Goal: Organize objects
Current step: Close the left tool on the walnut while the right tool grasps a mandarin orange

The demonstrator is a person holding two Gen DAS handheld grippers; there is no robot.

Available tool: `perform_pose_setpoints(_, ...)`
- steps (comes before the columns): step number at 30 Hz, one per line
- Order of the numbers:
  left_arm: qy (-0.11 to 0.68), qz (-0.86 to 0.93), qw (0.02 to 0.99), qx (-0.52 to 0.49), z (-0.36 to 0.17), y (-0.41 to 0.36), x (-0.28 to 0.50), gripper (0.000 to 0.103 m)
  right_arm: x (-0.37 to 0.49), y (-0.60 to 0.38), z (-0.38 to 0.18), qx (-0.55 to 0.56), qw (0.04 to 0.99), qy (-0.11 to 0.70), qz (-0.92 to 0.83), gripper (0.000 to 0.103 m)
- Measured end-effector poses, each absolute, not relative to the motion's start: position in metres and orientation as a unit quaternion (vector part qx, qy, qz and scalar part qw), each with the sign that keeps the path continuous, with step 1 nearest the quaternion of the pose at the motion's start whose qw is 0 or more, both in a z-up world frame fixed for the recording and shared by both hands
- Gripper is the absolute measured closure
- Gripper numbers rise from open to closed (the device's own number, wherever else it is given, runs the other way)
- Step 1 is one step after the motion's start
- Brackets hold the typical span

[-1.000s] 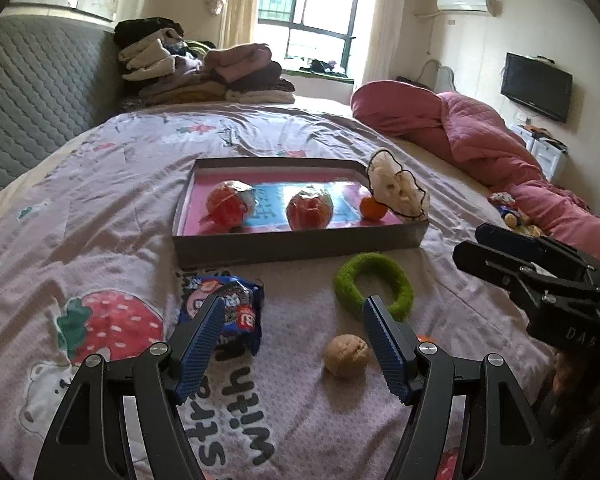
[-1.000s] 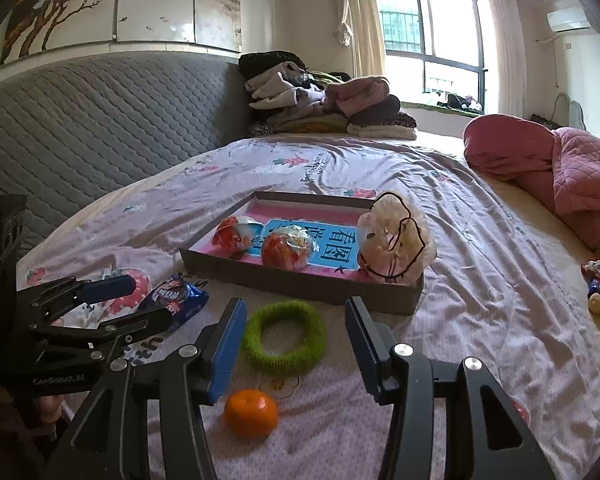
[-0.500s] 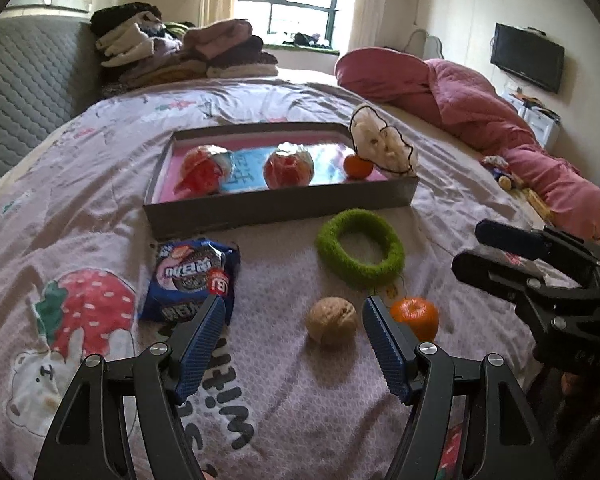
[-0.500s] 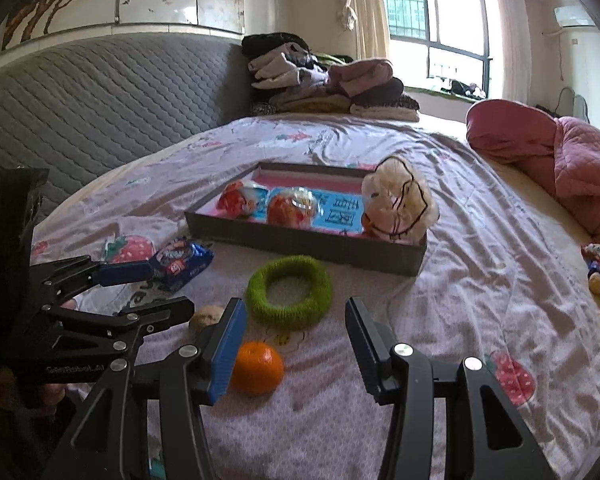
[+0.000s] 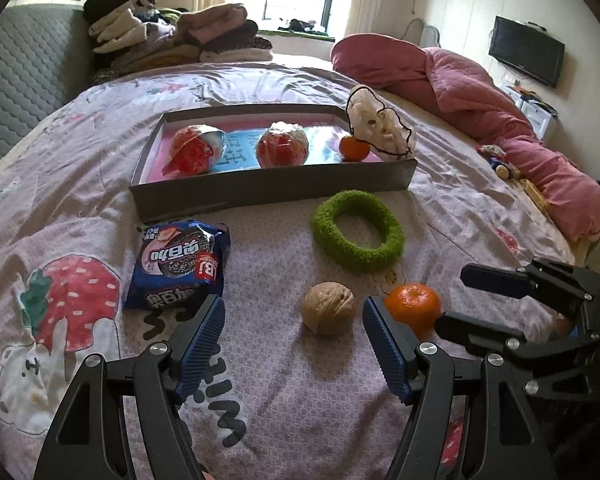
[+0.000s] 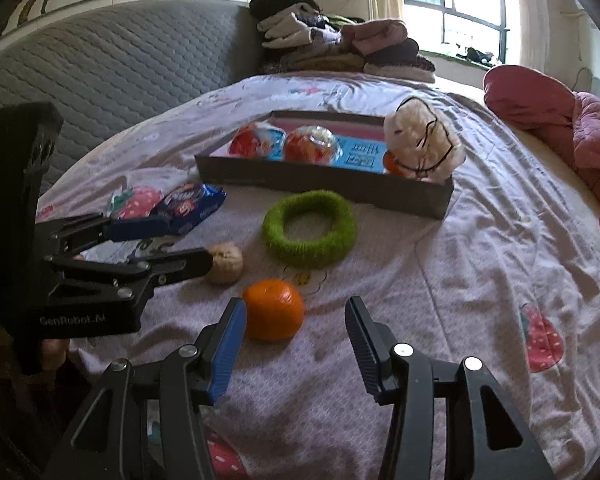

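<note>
A grey tray [image 5: 268, 186] on the bed holds two wrapped red snacks [image 5: 282, 149], a small orange [image 5: 353, 147] and a white plush [image 5: 380, 124]. In front of it lie a green ring [image 5: 356, 236], a blue cookie pack [image 5: 178, 264], a walnut [image 5: 328, 312] and an orange [image 5: 412, 306]. My left gripper [image 5: 294, 344] is open, low over the bed, the walnut just ahead between its fingers. My right gripper [image 6: 296, 340] is open, with the orange [image 6: 274, 308] just ahead by its left finger. The walnut [image 6: 225, 262], ring [image 6: 310, 234] and tray [image 6: 340, 184] show there too.
Folded clothes [image 5: 172, 32] are stacked at the head of the bed. A pink quilt [image 5: 480, 96] lies along the right side, with a small toy [image 5: 500, 162] beside it. A grey padded headboard [image 6: 112, 72] stands at the left.
Both grippers have tilted down and come closer to the bed. The walnut and orange now sit nearer the fingertips. Nothing was picked up.
</note>
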State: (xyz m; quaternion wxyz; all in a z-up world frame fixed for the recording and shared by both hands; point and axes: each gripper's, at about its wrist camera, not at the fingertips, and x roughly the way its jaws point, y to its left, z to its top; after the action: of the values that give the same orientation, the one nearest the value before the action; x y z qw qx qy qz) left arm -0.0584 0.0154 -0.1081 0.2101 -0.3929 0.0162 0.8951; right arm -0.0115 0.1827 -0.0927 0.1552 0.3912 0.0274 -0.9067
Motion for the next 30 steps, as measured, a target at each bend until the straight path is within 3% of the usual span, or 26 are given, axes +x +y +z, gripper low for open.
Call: perform_pose_setpoints(30, 0.039, 0.892, 0.217, -0.396, -0.121, 0.029, -0.067, 0.03, -0.015, 0.173, -0.108, 0.413, 0.16, 0.039, -0.896, 0.052)
